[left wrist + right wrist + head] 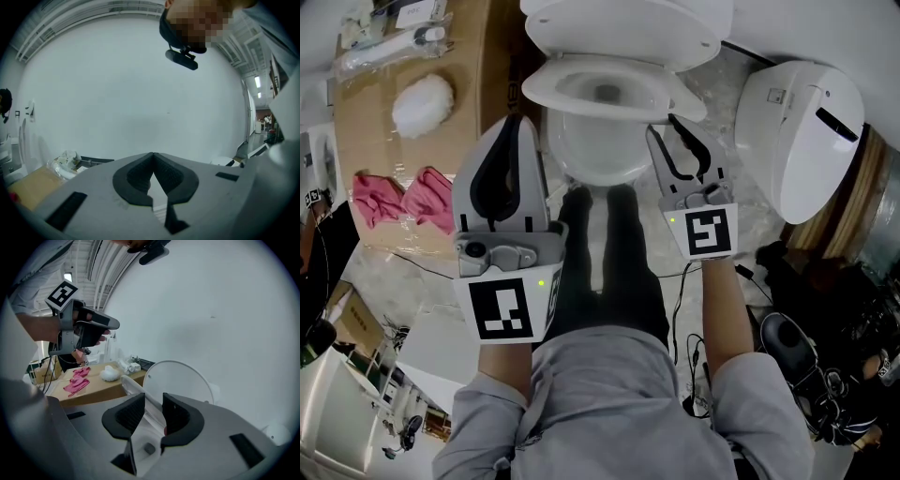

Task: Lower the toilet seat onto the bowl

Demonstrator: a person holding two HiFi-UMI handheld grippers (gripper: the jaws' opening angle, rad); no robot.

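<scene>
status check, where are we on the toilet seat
Left gripper shut, empty. Right gripper jaws astride the toilet seat rim, grip unconfirmed. Seat partway down, lid up. Nothing seen on the bowl.

On your left, two pink cloths lie on a brown cardboard sheet, near a white fluffy ball. On your right sits a big white toilet part
</scene>
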